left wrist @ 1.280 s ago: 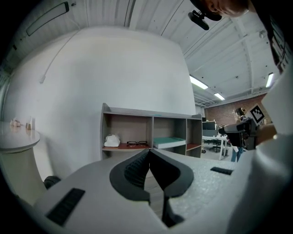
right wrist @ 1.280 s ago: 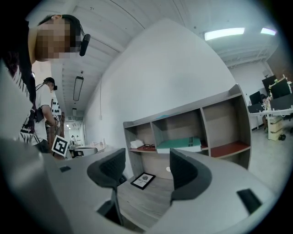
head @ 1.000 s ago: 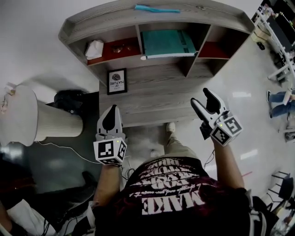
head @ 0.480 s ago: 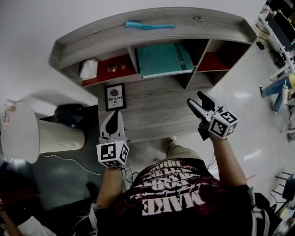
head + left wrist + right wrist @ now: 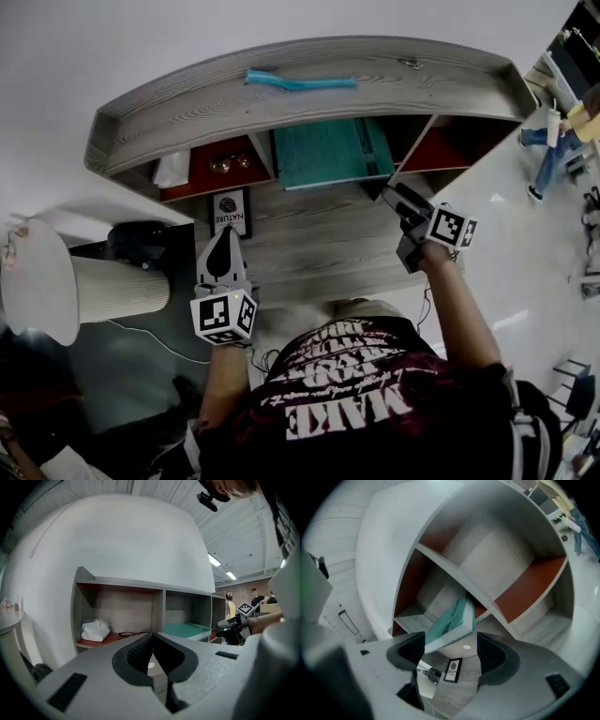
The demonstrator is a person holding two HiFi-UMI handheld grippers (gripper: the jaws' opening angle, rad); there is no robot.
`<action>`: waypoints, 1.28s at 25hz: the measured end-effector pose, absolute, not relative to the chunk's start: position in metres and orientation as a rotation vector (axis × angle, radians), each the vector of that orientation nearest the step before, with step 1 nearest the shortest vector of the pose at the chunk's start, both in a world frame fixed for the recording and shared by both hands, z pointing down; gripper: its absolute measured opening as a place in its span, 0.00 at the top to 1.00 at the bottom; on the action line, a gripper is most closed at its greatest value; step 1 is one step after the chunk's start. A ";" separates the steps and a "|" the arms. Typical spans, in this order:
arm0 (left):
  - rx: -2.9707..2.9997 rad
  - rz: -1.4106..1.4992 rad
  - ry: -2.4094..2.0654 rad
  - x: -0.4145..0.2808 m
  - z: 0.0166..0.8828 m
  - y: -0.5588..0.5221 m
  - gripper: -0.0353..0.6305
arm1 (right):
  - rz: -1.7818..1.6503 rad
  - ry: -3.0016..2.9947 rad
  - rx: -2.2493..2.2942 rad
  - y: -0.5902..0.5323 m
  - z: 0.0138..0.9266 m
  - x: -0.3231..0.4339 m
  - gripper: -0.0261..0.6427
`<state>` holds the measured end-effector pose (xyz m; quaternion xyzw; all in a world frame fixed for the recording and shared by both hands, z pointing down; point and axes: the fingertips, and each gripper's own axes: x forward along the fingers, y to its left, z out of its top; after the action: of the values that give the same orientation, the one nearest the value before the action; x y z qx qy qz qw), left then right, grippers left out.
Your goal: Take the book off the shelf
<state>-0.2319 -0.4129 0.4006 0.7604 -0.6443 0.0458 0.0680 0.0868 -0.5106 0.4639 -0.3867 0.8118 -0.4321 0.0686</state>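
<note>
1. My right tongs (image 5: 450, 651) stand wide apart and have just been opening. They pinch nothing, though the near corner of the book (image 5: 451, 619) shows just ahead, in line with the gap.
2. My left tongs (image 5: 152, 637) are pressed together and empty, held back in front of the shelf (image 5: 281, 94).
3. The book lies flat in the shelf's middle compartment, not yet gripped.
4. I judge this to be the reach-in. Next I should slide the right tongs over the book's front edge and close firmly before pulling.
</note>
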 end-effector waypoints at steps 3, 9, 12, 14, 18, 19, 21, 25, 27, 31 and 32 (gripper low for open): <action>2.287 0.144 -1.942 -0.225 0.403 -0.426 0.94 | -1.420 2.348 -1.175 -0.528 0.474 0.094 0.42; 2.263 0.167 -1.956 -0.217 0.410 -0.438 0.94 | -1.450 2.326 -1.082 -0.558 0.481 0.092 0.42; 2.245 0.184 -1.971 -0.218 0.413 -0.434 0.94 | -1.490 2.295 -1.060 -0.569 0.488 0.091 0.42; 2.229 0.194 -1.986 -0.222 0.414 -0.430 0.94 | -1.519 2.265 -1.015 -0.574 0.490 0.087 0.44; 2.199 0.209 -2.008 -0.228 0.417 -0.418 0.94 | -1.604 2.159 -0.895 -0.577 0.495 0.081 0.56; 2.196 0.214 -2.010 -0.229 0.418 -0.415 0.94 | -1.619 2.134 -0.877 -0.576 0.496 0.081 0.57; 2.197 0.221 -2.014 -0.229 0.418 -0.409 0.94 | -1.631 2.118 -0.872 -0.572 0.497 0.081 0.60; 2.209 0.219 -2.020 -0.230 0.416 -0.393 0.94 | -1.656 2.081 -0.843 -0.554 0.496 0.080 0.66; 2.212 0.219 -2.018 -0.232 0.418 -0.378 0.94 | -1.667 2.025 -0.822 -0.537 0.498 0.081 0.67; 2.194 0.228 -2.014 -0.240 0.425 -0.354 0.94 | -1.680 1.940 -0.820 -0.510 0.501 0.084 0.68; 2.192 0.230 -2.013 -0.242 0.426 -0.351 0.94 | -1.680 1.927 -0.822 -0.507 0.501 0.085 0.69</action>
<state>-0.2417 -0.3506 0.4259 0.7321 -0.6723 0.0769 0.0782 0.0848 -0.5067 0.5009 -0.2982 0.6990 -0.6094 0.2261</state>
